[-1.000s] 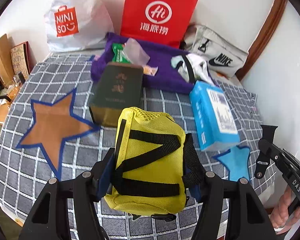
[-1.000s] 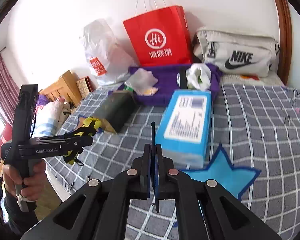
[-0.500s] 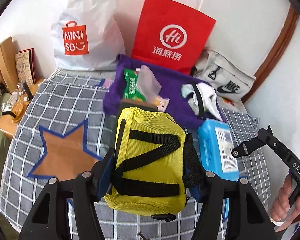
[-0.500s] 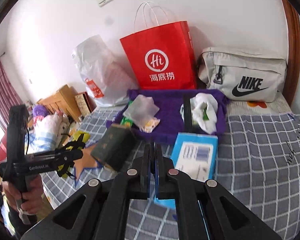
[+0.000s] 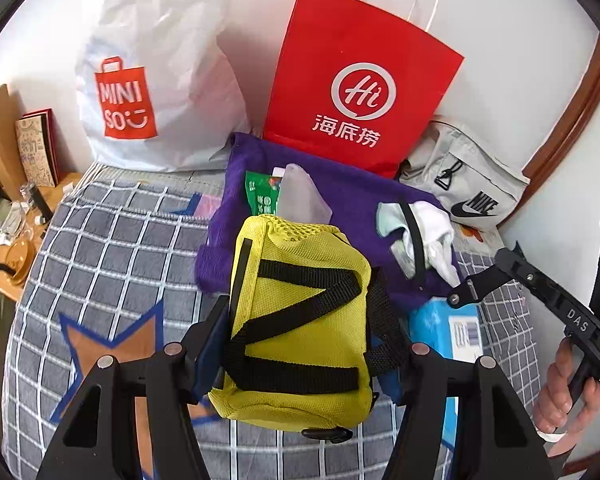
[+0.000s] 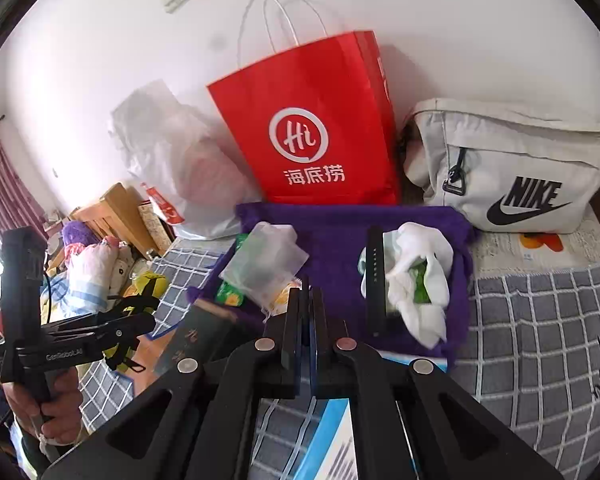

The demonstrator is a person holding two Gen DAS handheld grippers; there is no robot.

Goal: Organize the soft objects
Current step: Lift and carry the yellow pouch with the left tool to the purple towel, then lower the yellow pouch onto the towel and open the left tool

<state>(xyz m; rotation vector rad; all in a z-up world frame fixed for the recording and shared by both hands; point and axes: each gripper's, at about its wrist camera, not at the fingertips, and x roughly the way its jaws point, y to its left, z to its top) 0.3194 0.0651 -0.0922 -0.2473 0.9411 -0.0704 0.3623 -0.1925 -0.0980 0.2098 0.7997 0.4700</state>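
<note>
Left wrist: yellow pouch point(image 5: 300, 320) now nearer purple cloth point(image 5: 352, 200), brown box hidden

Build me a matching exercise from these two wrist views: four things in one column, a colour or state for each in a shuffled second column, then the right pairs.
Things:
1. Mesh pouch
2. Paper bag with the Hi logo
3. Nike bag
4. Right claw

Colour or state:
A. Light grey, lying against the wall
B. Shut, with nothing between its fingers
C. Yellow with black straps, clamped in the left claw
D. Red, standing behind the purple cloth

Pairs: 1-C, 2-D, 3-A, 4-B
</note>
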